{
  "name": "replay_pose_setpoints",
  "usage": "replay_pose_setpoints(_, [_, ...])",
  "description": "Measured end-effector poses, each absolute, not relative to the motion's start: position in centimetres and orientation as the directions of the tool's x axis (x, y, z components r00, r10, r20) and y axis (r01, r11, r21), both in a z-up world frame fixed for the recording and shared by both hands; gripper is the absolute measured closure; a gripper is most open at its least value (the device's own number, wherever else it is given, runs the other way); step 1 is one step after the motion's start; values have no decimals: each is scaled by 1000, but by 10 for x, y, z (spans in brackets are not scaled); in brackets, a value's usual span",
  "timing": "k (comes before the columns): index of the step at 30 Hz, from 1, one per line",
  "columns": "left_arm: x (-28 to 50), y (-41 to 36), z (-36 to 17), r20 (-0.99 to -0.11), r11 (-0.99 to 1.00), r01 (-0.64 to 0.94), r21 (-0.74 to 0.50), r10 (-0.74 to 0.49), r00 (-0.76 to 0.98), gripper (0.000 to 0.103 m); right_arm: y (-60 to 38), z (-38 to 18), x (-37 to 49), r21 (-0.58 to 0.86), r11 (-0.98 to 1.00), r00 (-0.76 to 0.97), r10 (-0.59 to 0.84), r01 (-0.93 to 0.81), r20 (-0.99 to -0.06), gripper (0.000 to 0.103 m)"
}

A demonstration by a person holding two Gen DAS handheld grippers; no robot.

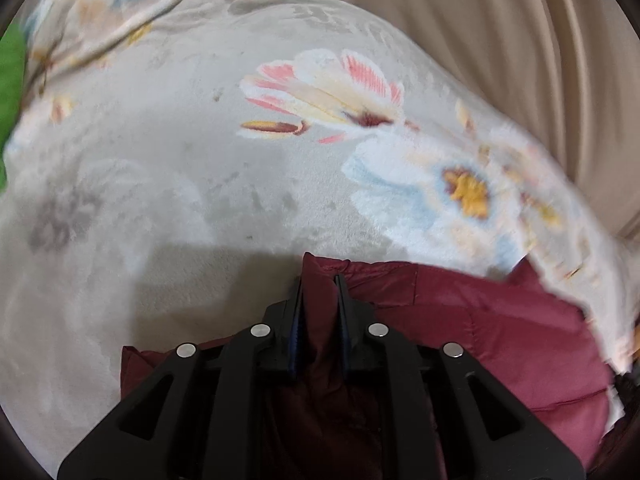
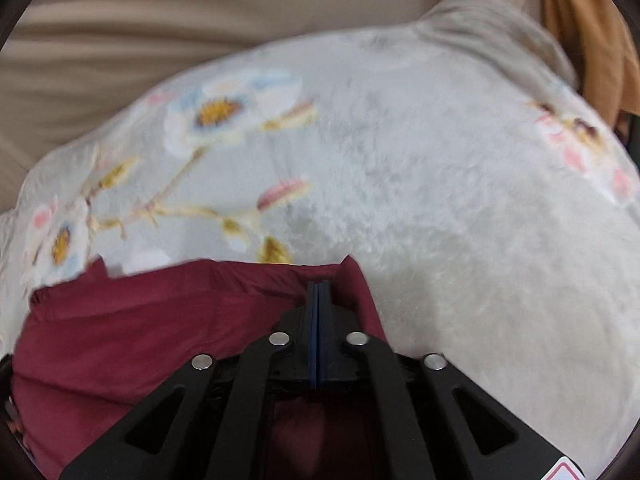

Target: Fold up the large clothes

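A maroon quilted garment (image 1: 500,336) lies on a pale floral blanket (image 1: 200,168). My left gripper (image 1: 320,280) is shut on a raised fold of the maroon fabric, which fills the gap between the fingers. In the right wrist view the same garment (image 2: 140,340) spreads to the left. My right gripper (image 2: 319,286) has its blue pads pressed together at the garment's upper edge. Creases in the fabric run toward the tips and a corner (image 2: 350,268) peaks beside them. Only a thin layer can be caught there.
The blanket (image 2: 440,200) covers a bed or sofa with beige pleated fabric (image 1: 500,32) behind it. A green item (image 1: 10,80) shows at the far left edge. An orange-brown cloth (image 2: 592,32) hangs at the upper right.
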State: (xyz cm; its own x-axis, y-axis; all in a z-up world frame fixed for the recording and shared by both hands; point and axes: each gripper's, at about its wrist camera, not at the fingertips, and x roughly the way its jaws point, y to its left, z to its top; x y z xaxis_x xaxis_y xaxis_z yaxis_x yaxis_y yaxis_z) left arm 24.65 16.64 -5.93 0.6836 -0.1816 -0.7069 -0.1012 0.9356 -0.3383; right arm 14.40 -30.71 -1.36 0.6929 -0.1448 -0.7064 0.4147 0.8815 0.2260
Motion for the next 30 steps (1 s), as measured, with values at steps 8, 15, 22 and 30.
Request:
replay_pose_setpoints(8, [182,220,-25,-642,846,-150,-511,-261,721,39,-146,22,164,143,988,713,146,-66,-686,95])
replay_pose_setpoints(15, [129,228,-57,-723,861,-145,-488,-305,619,26,-97,-25,195,111,981,609,187,-161,-771,97])
replay_pose_setpoints(22, [116,187,-61,-722,900,-43,-435,-320,614,39,-78,-41,193,72,972,600,194,-222,-776,97])
replay_pose_setpoints(30, [111,187,-41,-655,846,40,-531,-440,614,94,-124,-38,218,301,941,545,335,-154,-769,98])
